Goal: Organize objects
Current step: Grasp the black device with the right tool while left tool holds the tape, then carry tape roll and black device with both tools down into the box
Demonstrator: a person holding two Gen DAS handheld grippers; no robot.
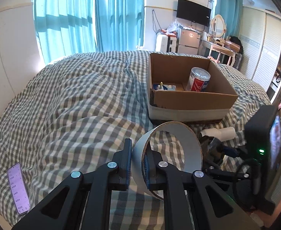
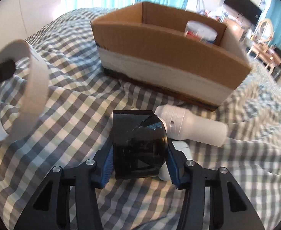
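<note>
The checked bedspread (image 1: 67, 103) is stretching wide and bare on the left, rumpled into folds and giving plenty of room that way, with a lit phone (image 1: 18, 188) lying near its left edge. One open cardboard box (image 1: 190, 97) is sitting on the bed ahead to the right, its near wall standing in the way, and inside it one red, white and blue canister (image 1: 198, 79) is standing upright beside some small items too low to make out. The left gripper (image 1: 138, 153) is pinching the wall of one white tape roll (image 1: 171, 134), one finger inside the ring and one outside, the roll hanging just short of the box. The right gripper (image 2: 139, 155) is sitting around one black tape roll (image 2: 138, 143) on the bedspread, blue pads at both its flat sides. One white bottle (image 2: 194, 127) is lying on its side just behind it, close before the box.
</note>
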